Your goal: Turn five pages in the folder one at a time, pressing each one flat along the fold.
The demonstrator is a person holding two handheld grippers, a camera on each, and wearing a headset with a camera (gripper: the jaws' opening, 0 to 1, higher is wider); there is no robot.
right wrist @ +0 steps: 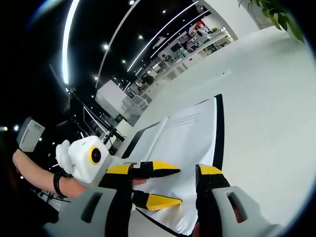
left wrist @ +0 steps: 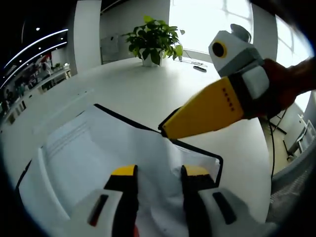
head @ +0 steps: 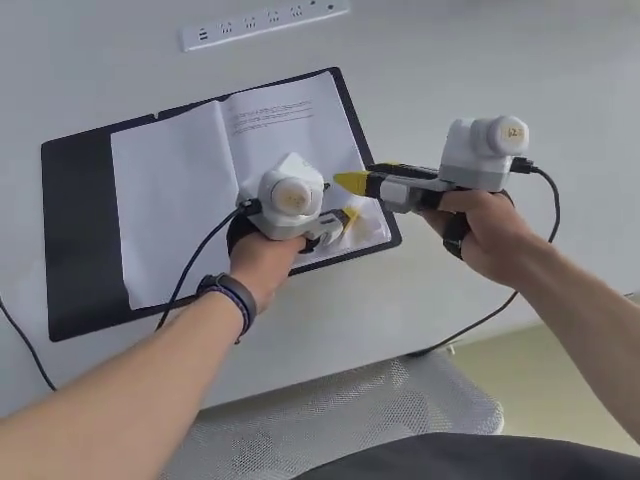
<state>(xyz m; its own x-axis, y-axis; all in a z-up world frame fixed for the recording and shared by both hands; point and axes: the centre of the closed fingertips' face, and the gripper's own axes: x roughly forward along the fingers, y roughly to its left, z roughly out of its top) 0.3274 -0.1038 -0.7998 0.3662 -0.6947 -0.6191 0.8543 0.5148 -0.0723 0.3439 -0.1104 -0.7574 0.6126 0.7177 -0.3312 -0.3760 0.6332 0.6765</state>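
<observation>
Left gripper (left wrist: 160, 173): jaws parted by a clear gap, yellow tips set over the near outer corner of the right-hand page. The paper is rumpled beneath them, and no sheet is seen pinched. Right gripper (head: 347, 182): jaws likewise apart in its own view with nothing held. Its yellow tips point inward at the same page edge, just beside the left gripper's tips. The folder (head: 75, 230) lies open and flat on the table (head: 450, 70). The folder has a matt black cover, a blank white left page (head: 170, 200) and a right page (head: 290, 120) with a few lines of print near its top. A raised fold runs between the two pages. Both grippers stand at the folder's right side, near its front corner, and the rest of the spread is uncovered. The table is smooth, white and broad. A white power strip (head: 262, 20) lies on it beyond the folder, and a potted plant (left wrist: 154, 42) stands at its far side. Black cables (head: 190, 275) trail from both grippers. A grey mesh chair (head: 340, 420) sits below the table's near edge. The room is a large open office with bright windows (left wrist: 207, 19) and a dark ceiling crossed by strip lights (right wrist: 69, 49).
</observation>
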